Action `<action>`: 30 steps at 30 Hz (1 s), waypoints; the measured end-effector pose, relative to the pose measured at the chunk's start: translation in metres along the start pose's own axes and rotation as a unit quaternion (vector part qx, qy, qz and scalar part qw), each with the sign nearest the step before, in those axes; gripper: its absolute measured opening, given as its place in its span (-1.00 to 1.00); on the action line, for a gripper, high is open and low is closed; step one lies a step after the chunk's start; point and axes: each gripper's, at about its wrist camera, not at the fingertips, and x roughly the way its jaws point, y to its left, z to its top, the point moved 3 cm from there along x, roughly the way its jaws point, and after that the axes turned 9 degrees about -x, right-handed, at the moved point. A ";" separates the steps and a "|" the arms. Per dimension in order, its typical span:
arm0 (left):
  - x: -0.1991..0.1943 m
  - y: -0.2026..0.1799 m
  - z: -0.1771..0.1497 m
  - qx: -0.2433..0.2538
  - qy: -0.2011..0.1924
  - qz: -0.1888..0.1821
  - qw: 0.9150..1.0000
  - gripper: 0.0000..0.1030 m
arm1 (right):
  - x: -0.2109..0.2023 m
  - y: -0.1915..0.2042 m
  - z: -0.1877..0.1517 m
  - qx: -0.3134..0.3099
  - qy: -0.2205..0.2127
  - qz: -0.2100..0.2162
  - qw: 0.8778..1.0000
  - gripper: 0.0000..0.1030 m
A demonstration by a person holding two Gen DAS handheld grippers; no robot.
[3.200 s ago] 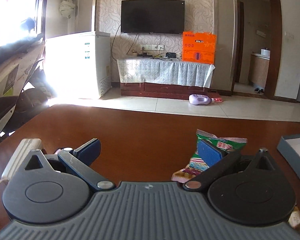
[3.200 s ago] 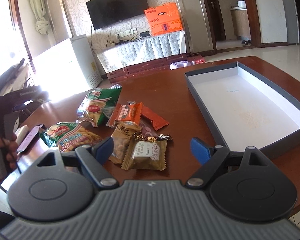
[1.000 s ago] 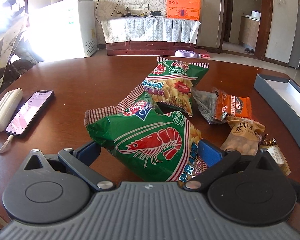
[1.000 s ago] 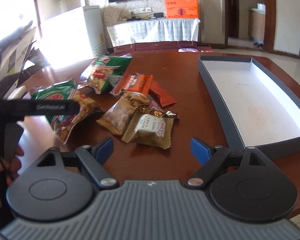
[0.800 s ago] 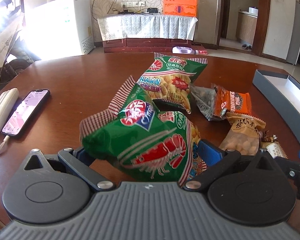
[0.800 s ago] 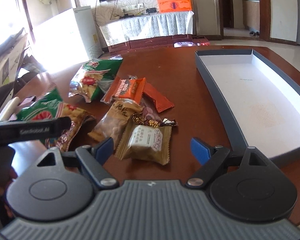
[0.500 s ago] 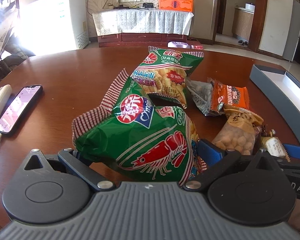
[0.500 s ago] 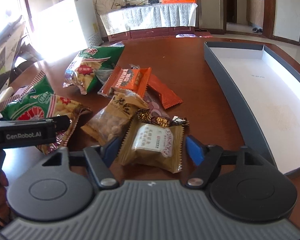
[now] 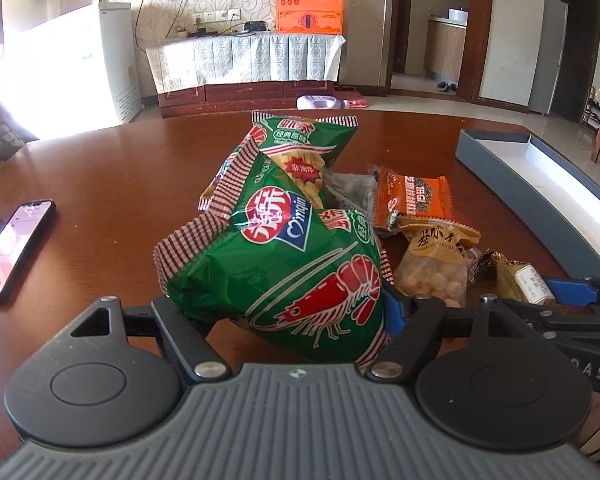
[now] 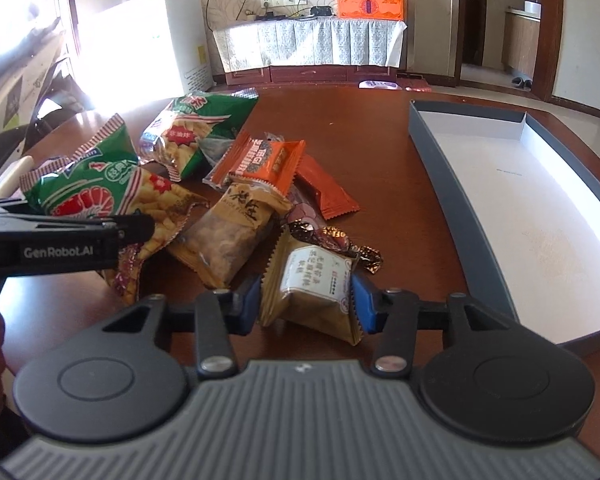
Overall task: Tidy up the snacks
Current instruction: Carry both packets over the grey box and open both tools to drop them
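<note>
A green prawn-cracker bag stands tipped up and bunched between the jaws of my left gripper, which are closing and press its sides. My right gripper has its blue pads against both edges of a tan pastry packet, jaws closing, the packet buckled upward. In the left wrist view one blue finger of the right gripper shows beside that packet. On the table lie a second green bag, an orange packet and a peanut bag.
A grey open box with a white floor lies on the right of the brown table. A red-orange flat packet and dark candy wrappers lie by the pile. A phone rests at the far left.
Both pairs of jaws have narrowed. The green bag has tipped up and bunched in the left gripper. The right gripper has slid forward around the tan packet and closed onto its edges.
</note>
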 end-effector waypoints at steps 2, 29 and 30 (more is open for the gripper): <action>-0.005 -0.001 0.001 0.007 -0.012 0.001 1.000 0.55 | -0.006 -0.003 0.001 0.008 -0.012 0.001 1.000 -0.02; -0.029 -0.094 0.018 0.087 -0.096 -0.018 0.991 0.56 | -0.070 -0.042 0.050 -0.036 -0.124 -0.041 0.991 -0.02; -0.028 -0.101 0.019 0.090 -0.097 -0.024 0.991 0.56 | -0.071 -0.049 0.049 -0.036 -0.123 -0.048 0.991 -0.02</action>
